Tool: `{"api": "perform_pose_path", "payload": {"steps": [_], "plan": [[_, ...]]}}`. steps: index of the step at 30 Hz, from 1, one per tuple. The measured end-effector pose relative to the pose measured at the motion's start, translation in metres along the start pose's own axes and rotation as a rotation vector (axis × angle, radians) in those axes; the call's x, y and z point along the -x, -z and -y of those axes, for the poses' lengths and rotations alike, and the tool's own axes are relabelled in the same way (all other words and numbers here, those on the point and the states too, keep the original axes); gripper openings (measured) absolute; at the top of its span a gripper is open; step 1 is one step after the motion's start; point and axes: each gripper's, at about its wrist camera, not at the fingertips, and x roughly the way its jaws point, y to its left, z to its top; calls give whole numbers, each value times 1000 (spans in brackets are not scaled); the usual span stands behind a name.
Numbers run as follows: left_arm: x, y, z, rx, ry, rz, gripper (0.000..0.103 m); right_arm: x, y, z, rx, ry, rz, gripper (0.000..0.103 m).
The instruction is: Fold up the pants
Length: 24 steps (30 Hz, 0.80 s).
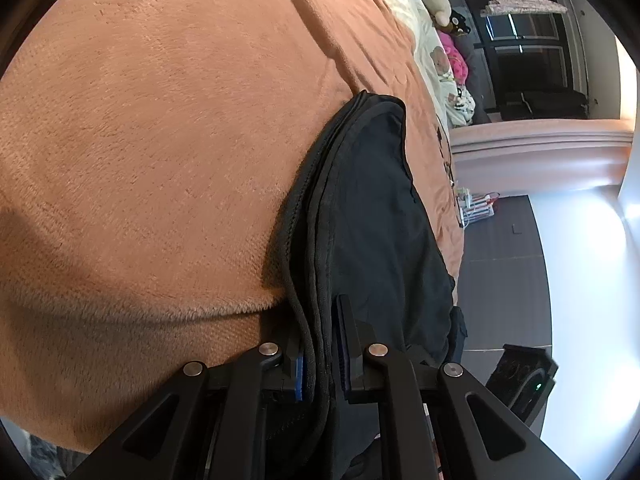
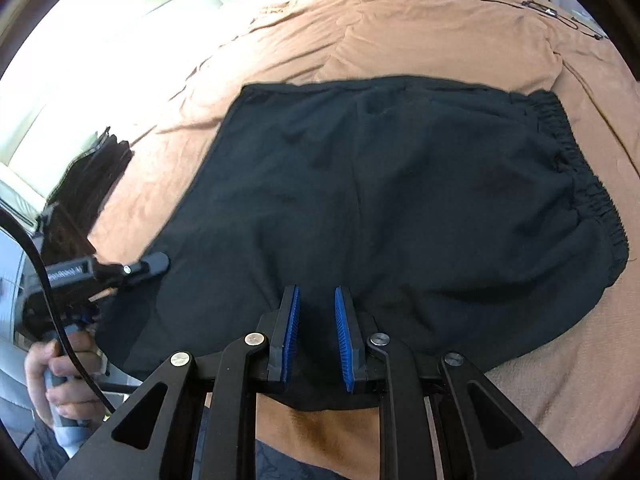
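Black pants [image 2: 380, 208] lie spread on a tan blanket [image 2: 400, 32], with the elastic waistband [image 2: 580, 184] at the right. My right gripper [image 2: 316, 292] hovers over their near edge. Its blue pads [image 2: 290, 328] stand a narrow gap apart with nothing between them. In the left wrist view my left gripper [image 1: 320, 344] is shut on the layered edges of the pants [image 1: 380, 220], which run up from between its pads. In the right wrist view the left gripper [image 2: 154, 264] is at the pants' left edge, with a person's hand [image 2: 60, 380] on its handle.
The blanket [image 1: 140, 160] covers a bed with soft toys and pillows [image 1: 440, 8] at its far end. A dark bag [image 2: 92, 176] sits at the bed's left side. Thin black cables [image 2: 560, 12] lie on the blanket far right. Grey floor [image 1: 504, 280] lies beside the bed.
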Motion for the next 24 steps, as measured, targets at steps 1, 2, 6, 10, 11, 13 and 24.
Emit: {"api": "perform_pose_path", "payload": {"steps": [1, 2, 6, 10, 11, 13, 24], "plan": [[0, 0, 1, -3, 2, 0, 12, 1, -1, -1, 0, -1, 9, 14], [1, 1, 2, -8, 8, 0, 12, 0, -4, -2, 1, 2, 17, 14], [8, 1, 6, -20, 18, 18, 7, -8, -11, -9, -6, -4, 41, 14], [15, 1, 21, -42, 33, 36, 6, -23, 1, -10, -29, 7, 22, 14], [17, 1, 26, -51, 37, 39, 6, -25, 4, -11, -35, 3, 18, 14], [19, 1, 38, -73, 44, 42, 6, -24, 10, -9, -39, -7, 26, 14], [9, 8, 119, -209, 62, 25, 6, -5, 41, 10, -97, -76, 27, 14]]}}
